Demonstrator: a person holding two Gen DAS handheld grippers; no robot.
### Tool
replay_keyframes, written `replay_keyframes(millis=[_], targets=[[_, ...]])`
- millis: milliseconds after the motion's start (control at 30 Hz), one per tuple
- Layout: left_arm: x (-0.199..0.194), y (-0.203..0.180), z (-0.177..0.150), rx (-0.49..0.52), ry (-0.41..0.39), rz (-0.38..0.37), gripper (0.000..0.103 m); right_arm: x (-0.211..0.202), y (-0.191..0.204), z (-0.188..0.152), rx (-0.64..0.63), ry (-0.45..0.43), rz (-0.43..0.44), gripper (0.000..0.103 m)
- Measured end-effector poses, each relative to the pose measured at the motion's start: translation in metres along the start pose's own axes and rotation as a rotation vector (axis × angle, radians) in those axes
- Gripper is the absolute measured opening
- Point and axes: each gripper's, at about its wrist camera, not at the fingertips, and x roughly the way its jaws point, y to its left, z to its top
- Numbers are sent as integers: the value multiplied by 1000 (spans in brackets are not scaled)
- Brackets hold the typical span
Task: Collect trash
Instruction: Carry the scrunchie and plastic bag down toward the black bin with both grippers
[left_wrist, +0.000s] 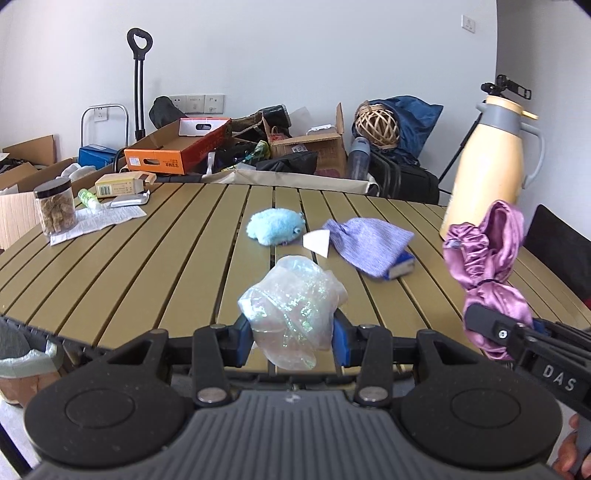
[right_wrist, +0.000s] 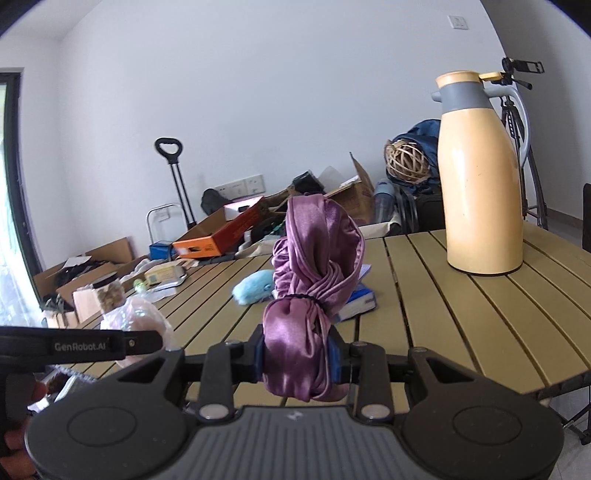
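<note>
My left gripper (left_wrist: 292, 341) is shut on a crumpled iridescent plastic wrapper (left_wrist: 291, 308), held above the near edge of the slatted table (left_wrist: 147, 258). My right gripper (right_wrist: 298, 356) is shut on a knotted purple satin cloth (right_wrist: 314, 288), which stands up from between the blue pads. The same purple satin cloth (left_wrist: 484, 254) shows at the right of the left wrist view, and the plastic wrapper (right_wrist: 142, 314) shows at the left of the right wrist view. On the table lie a fluffy light-blue toy (left_wrist: 273, 227), a white paper scrap (left_wrist: 318, 242) and a lilac knit cloth (left_wrist: 369, 243) over a blue book (left_wrist: 402, 269).
A tall yellow thermos jug (right_wrist: 480, 184) stands at the table's far right. At the far left are a jar of snacks (left_wrist: 55, 210), a printed sheet (left_wrist: 99, 221), a small green bottle (left_wrist: 88, 197) and a box (left_wrist: 122, 184). Cardboard boxes and bags (left_wrist: 295, 147) crowd the floor behind.
</note>
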Motion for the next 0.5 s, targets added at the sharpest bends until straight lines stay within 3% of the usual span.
replay_keyframes(millis=[500], targets=[[-50, 14, -59, -8, 31, -53, 43, -42, 30, -56, -41, 101, 46, 31]])
